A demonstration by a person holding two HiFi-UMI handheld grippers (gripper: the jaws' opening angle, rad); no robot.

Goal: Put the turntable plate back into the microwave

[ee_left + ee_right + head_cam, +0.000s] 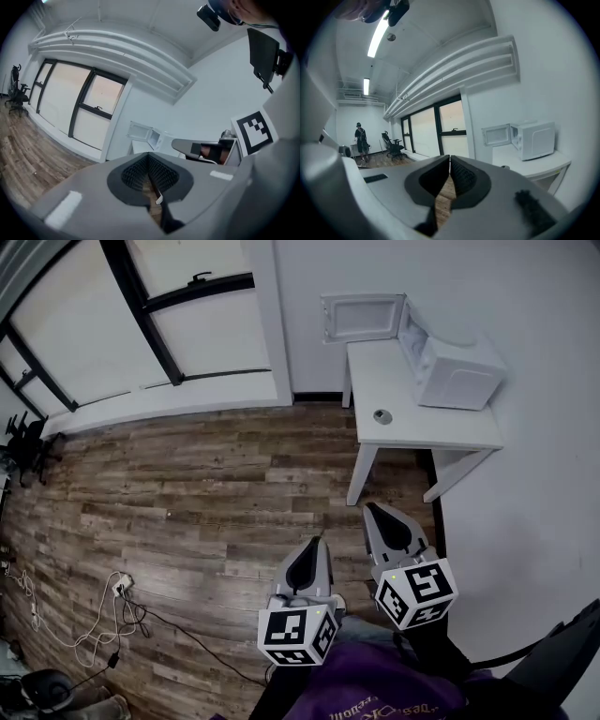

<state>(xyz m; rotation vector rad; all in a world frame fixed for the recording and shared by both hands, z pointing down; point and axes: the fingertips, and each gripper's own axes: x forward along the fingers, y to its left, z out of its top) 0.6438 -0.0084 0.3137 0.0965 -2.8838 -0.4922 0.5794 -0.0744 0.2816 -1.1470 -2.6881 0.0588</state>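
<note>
The left claw (314,546) and right claw (374,513) are both pinched together and empty over the brown wood floor (187,493). At one o'clock, a white open-doored microwave (459,367) sits on the white surface (427,432), with a small round grey object (382,415) at its seven o'clock.

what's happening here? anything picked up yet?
Nothing is picked up. A person holds the left gripper and the right gripper side by side over the wooden floor, both shut and empty, pointing towards a white table but well short of it. On the table sits the microwave with its door open, and a small round grey thing lies in front of it.
</note>
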